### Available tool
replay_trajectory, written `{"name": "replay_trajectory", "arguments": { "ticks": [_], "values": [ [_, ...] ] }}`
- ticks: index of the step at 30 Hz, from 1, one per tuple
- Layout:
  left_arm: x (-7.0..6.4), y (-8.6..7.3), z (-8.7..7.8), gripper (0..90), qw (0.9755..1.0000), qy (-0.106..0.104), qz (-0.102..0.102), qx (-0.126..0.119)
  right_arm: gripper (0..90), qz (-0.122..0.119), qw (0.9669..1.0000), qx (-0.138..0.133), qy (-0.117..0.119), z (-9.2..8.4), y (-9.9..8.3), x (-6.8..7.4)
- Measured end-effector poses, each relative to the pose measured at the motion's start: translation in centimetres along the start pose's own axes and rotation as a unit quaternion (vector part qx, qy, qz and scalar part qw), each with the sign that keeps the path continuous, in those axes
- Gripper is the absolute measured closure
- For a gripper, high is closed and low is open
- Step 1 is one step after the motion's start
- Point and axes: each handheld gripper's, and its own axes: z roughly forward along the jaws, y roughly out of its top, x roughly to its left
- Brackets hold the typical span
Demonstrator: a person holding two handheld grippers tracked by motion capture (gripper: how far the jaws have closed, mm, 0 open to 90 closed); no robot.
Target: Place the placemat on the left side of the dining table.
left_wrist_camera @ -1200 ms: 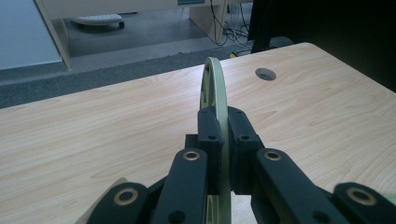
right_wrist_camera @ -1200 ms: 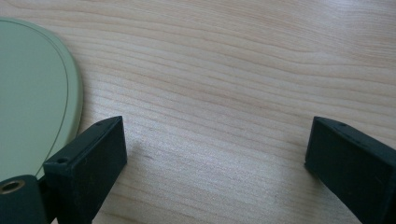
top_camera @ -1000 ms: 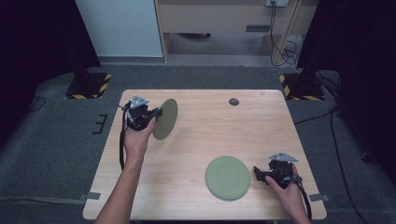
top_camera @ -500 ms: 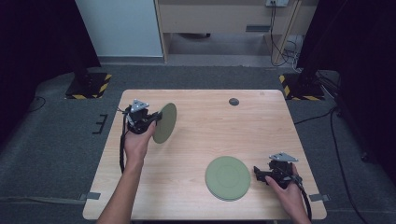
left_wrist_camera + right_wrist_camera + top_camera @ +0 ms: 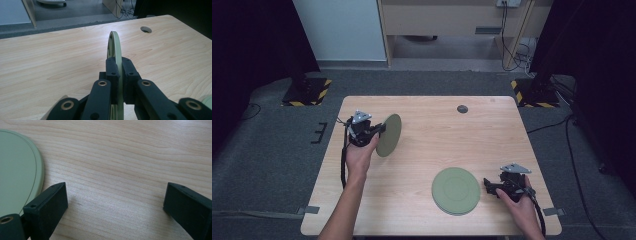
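Starting at the left of the high view, we see the left gripper held above the near-left part of the wooden table, its jaws clamped on the rim of a pale green plate. That plate stands on edge, tilted and lifted clear of the tabletop. In the left gripper view we look straight along the thin rim of the plate, with the two black pads pressed flat against either face of it.

Moving toward the middle, we find a small round hole near the far edge of the table, well apart from both grippers.

Further right, a second green plate lies flat on the table near the front edge. Just beside it, on its right, we see the right gripper resting low at the tabletop, pointing toward that plate. In the right gripper view its jaws stand wide apart with nothing but bare wood between them, and the flat plate's edge sits just beside the left jaw.
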Motion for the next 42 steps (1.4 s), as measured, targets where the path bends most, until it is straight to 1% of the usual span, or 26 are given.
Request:
{"name": "replay_trajectory", "arguments": {
  "ticks": [8, 10, 18, 26, 34, 37, 42],
  "values": [
    [0.0, -0.3, 0.2, 85.7, 1.0, -0.001, -0.002, 0.003, 5.6, 0.0, 1.0, 0.0, 0.0, 0.0, 0.0, 0.0],
    [0.0, -0.5, 0.2, 85.7, 1.0, -0.002, -0.007, -0.001, 5.6, 0.0, 1.0, 0.0, 0.0, 0.0, 0.0, 0.0],
    [0.3, -0.6, -0.1, 85.7, 1.0, 0.003, -0.007, 0.0, 5.6, 0.0, 1.0, 0.0, 0.0, 0.0, 0.0, 0.0],
    [0.9, -0.9, -0.5, 85.6, 0.9998, 0.011, -0.015, -0.004, 5.6, 0.0, 1.0, 0.0, 0.0, 0.0, 0.0, 0.0],
    [1.9, -1.4, -1.0, 85.6, 0.9993, 0.028, -0.022, -0.005, 5.3, 0.0, 1.0, 0.0, 0.001, 0.0, 0.0, 0.0],
    [2.5, -1.6, -1.2, 85.6, 0.999, 0.036, -0.026, -0.002, 5.1, -0.001, 1.0, 0.001, 0.001, 0.0, 0.0, 0.0],
    [3.6, -2.0, -1.4, 85.5, 0.9984, 0.049, -0.027, 0.005, 4.9, -0.003, 1.0, 0.001, 0.002, 0.1, 0.1, 0.0]
  ]
}}
